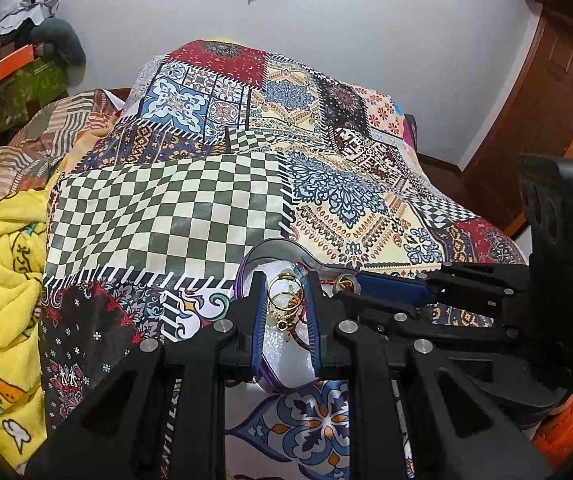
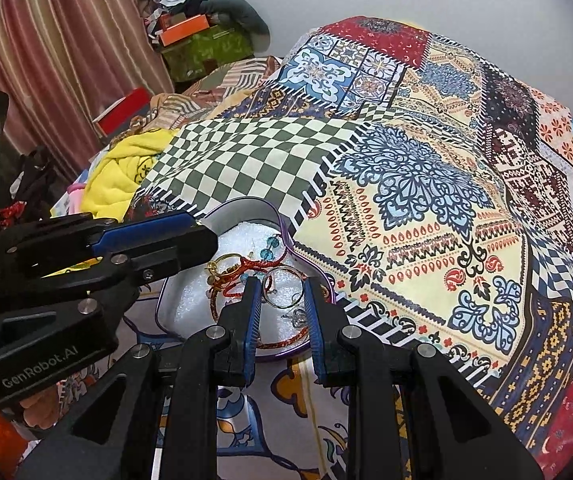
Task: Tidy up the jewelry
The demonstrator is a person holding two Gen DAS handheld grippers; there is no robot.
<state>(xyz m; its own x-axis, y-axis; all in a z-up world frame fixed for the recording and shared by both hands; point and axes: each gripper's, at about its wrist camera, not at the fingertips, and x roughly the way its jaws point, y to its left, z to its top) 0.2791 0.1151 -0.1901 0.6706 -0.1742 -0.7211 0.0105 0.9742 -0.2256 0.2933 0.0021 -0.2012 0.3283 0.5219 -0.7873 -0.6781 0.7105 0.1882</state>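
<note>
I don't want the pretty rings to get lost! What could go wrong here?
1. The rings, red cord and beads lie tangled in the box, so lifting one ring might drag others out.
2. Both grippers, left and right, crowd the box and could bump.
3. A dropped ring could vanish on the busy quilt.

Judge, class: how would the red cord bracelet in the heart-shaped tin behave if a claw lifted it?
The red cord bracelet looks thin and kinked, so probably floppy and light. It lies tangled among gold rings in the heart-shaped tin, so it might drag those along.
</note>
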